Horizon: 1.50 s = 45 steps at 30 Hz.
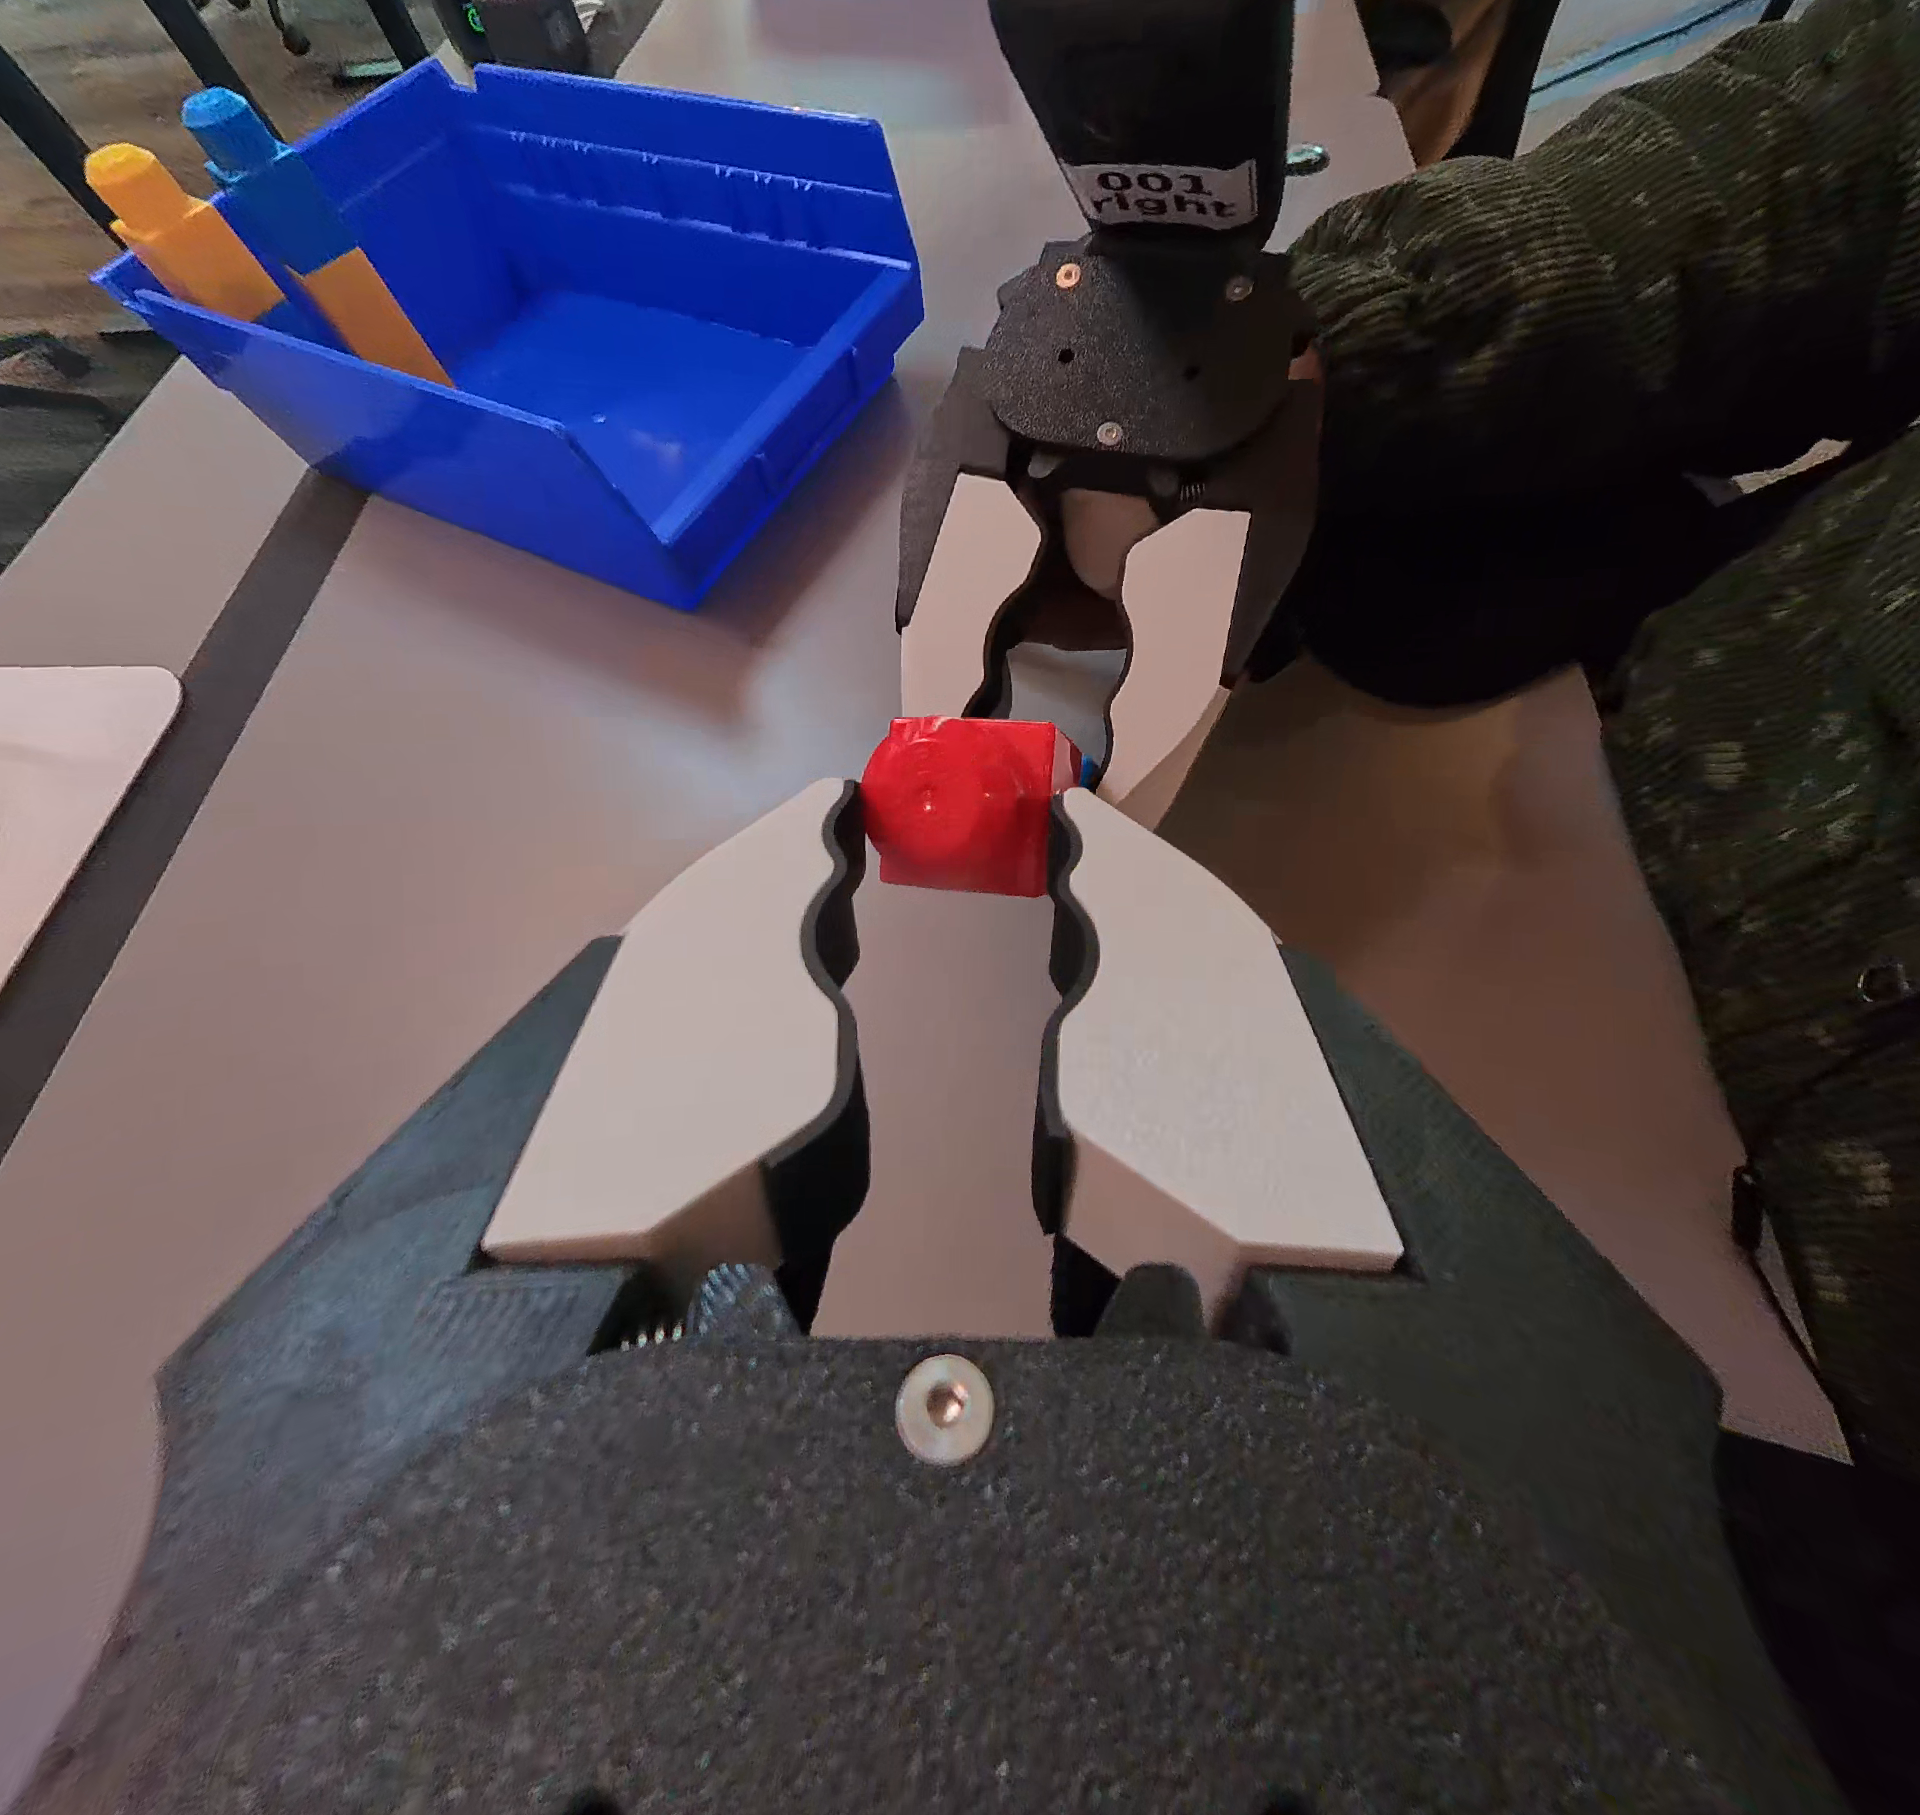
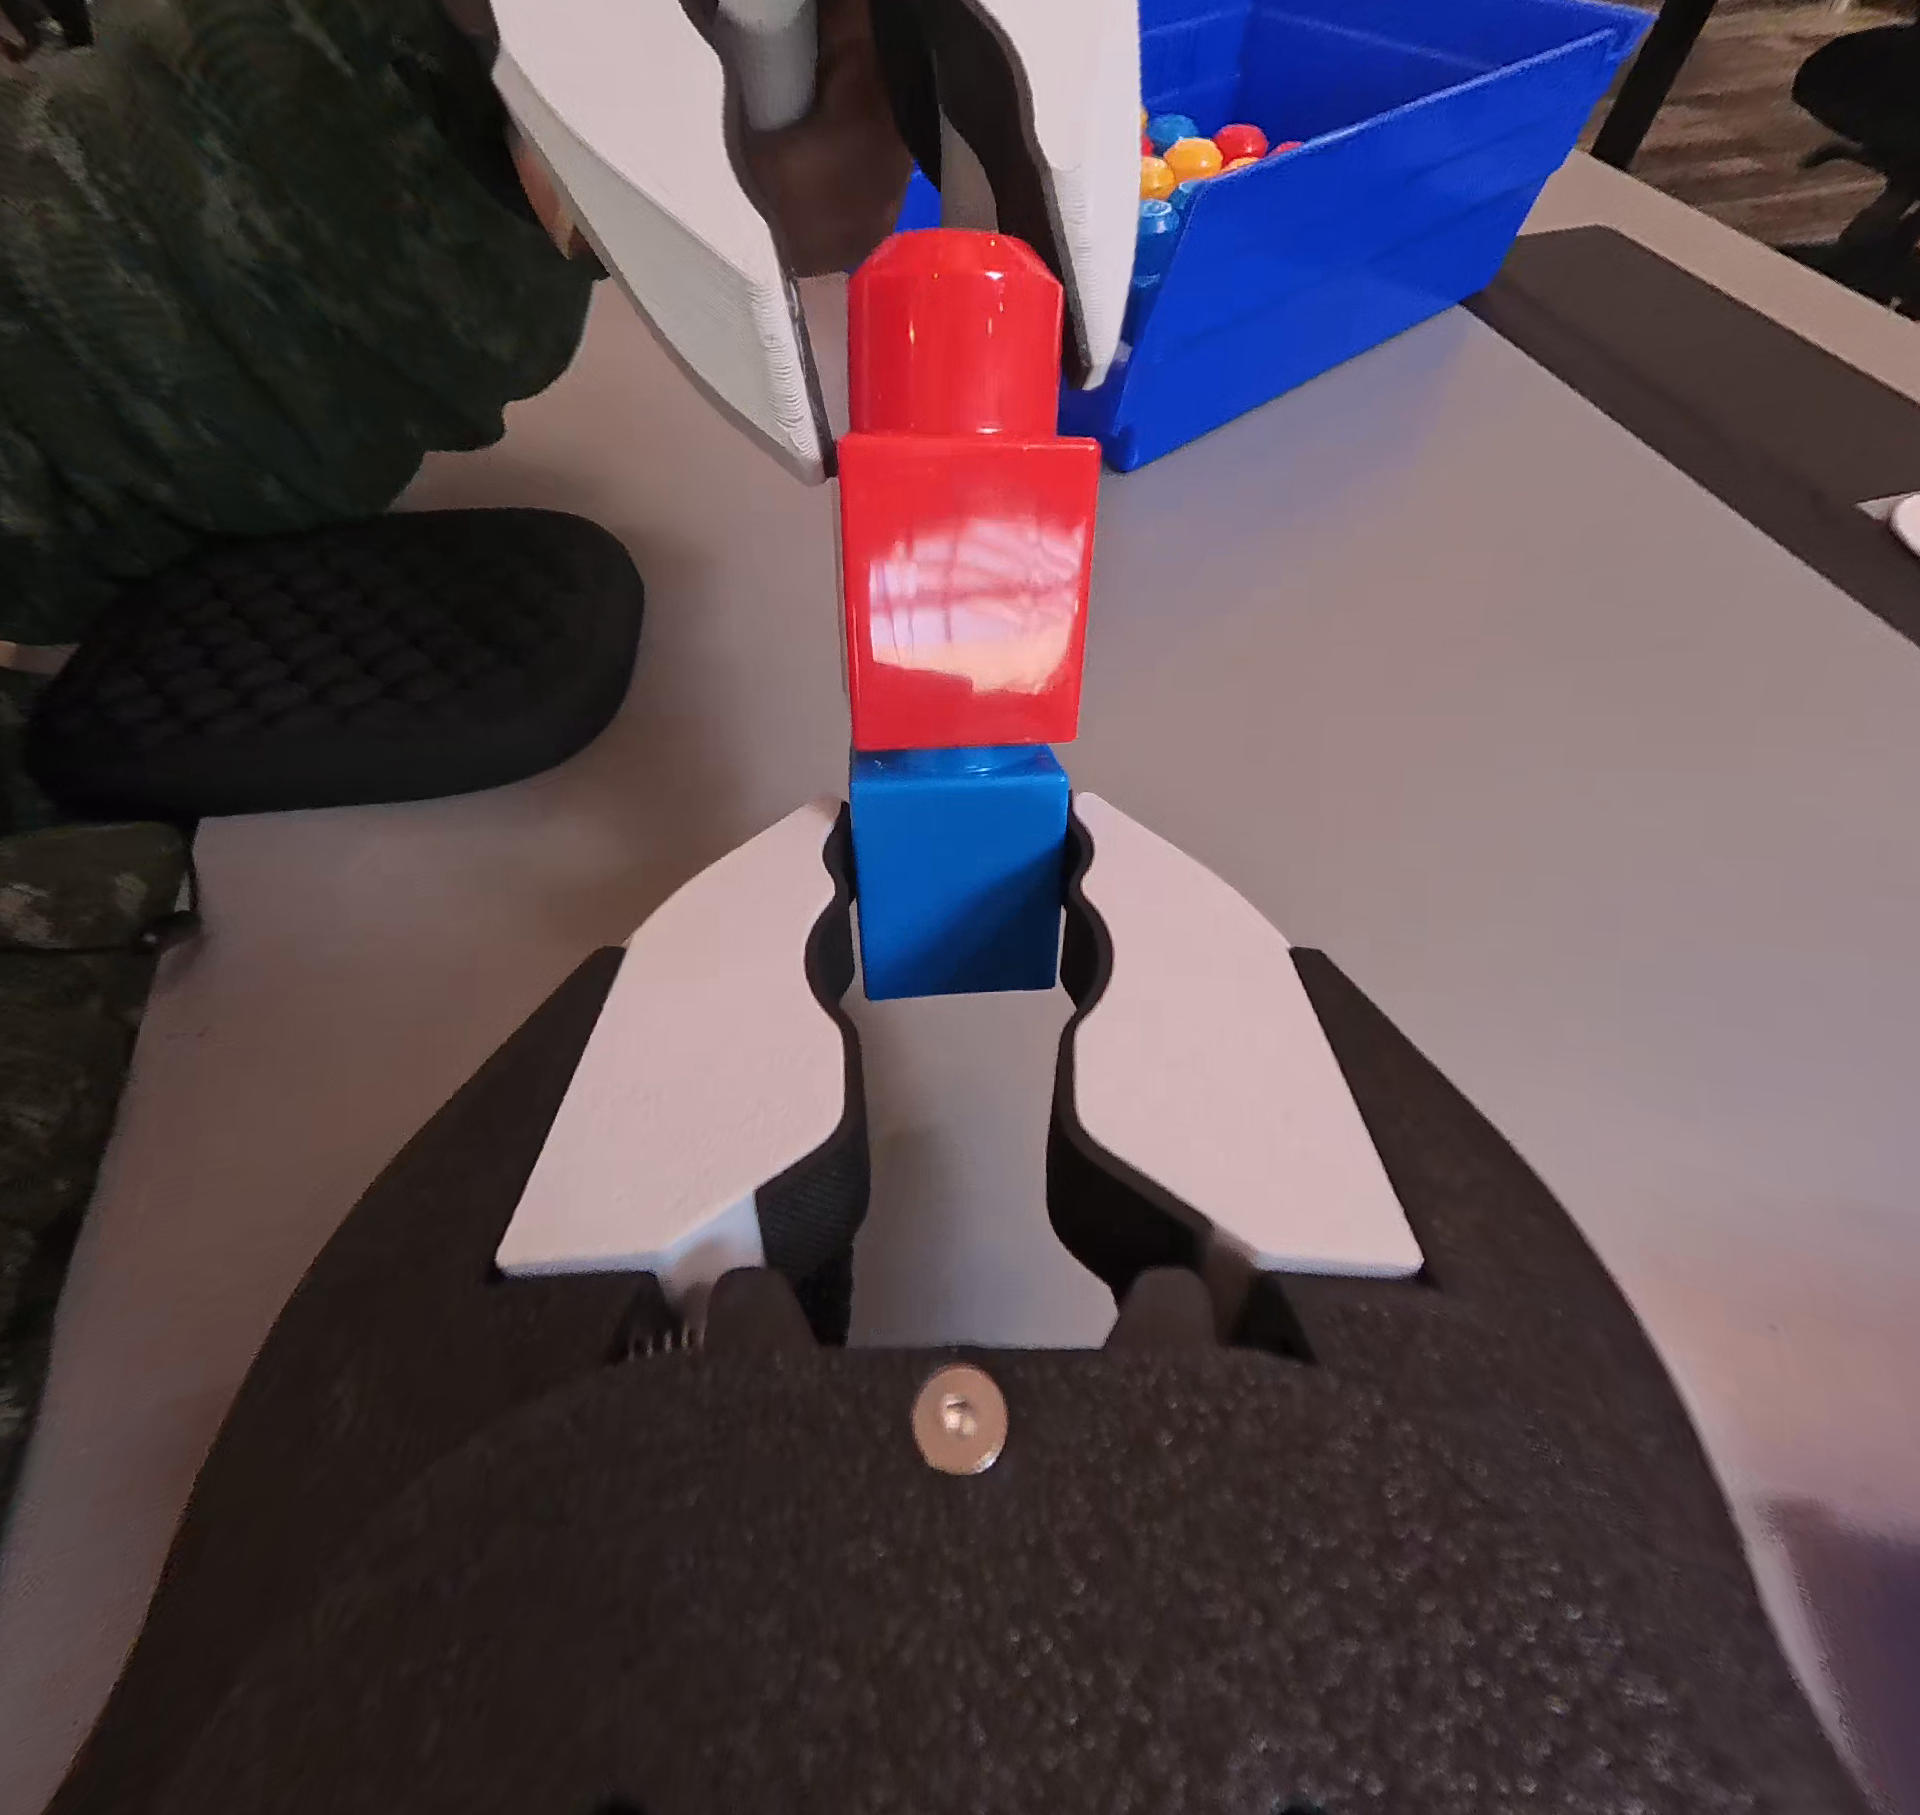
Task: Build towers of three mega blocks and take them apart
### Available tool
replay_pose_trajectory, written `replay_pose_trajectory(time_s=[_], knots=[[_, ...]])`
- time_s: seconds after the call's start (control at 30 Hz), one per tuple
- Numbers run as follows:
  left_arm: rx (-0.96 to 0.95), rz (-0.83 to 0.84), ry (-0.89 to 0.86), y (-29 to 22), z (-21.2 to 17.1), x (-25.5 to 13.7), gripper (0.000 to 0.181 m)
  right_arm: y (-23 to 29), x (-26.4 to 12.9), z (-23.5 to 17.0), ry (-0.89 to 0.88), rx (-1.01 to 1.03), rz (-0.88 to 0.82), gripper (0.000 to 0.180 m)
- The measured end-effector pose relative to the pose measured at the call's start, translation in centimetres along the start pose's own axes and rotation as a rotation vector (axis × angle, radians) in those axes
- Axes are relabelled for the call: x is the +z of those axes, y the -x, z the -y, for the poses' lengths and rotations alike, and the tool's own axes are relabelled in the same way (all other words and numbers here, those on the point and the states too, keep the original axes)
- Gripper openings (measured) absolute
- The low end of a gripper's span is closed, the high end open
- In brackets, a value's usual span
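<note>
On the counter (image 2: 1455,726), mid-frame: one red block (image 2: 966,591) stacked on one blue block (image 2: 956,892), a slight gap showing between them. Right gripper (image 2: 956,882): jaws clenched on the blue block's sides. Left gripper (image 1: 956,809): jaws closed around the red block's stud from above. One blue bin (image 1: 582,383) nearby, holding two leaning towers of orange and blue blocks (image 1: 260,238). A second blue bin (image 2: 1351,207), behind the stack, holds loose coloured blocks (image 2: 1195,155).
</note>
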State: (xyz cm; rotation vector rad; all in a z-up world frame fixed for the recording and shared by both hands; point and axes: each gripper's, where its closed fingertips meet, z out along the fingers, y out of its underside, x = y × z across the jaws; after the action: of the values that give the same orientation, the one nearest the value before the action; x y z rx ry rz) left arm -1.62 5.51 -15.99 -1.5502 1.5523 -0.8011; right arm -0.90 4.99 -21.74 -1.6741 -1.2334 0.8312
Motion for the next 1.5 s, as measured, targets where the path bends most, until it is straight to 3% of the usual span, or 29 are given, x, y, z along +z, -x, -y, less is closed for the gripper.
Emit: replay_pose_trajectory(time_s=[0.47,0.97,1.1,1.2,1.27,1.5], knots=[[0.022,-0.082,-0.171,-1.8,2.0,-0.7,0.034,2.2,-0.1,1.8,-0.103,0.049,0.086,0.036],[0.099,-0.215,-0.267,-4.9,3.2,-1.3,0.032,5.4,0.1,2.5,-0.133,-0.048,0.203,0.036],[0.047,-0.136,-0.270,-3.5,2.7,-0.9,0.031,3.4,0.1,2.4,-0.097,-0.062,0.075,0.036],[0.040,-0.112,-0.194,-3.3,1.4,0.6,0.052,2.4,-0.2,2.5,-0.097,-0.058,0.016,0.036],[0.077,-0.077,-0.182,-3.2,1.2,1.5,0.038,2.2,0.0,2.1,-0.068,-0.089,-0.009,0.036],[0.152,-0.156,-0.190,-4.6,0.8,1.5,0.037,3.7,0.4,1.5,-0.026,-0.136,0.043,0.036]])
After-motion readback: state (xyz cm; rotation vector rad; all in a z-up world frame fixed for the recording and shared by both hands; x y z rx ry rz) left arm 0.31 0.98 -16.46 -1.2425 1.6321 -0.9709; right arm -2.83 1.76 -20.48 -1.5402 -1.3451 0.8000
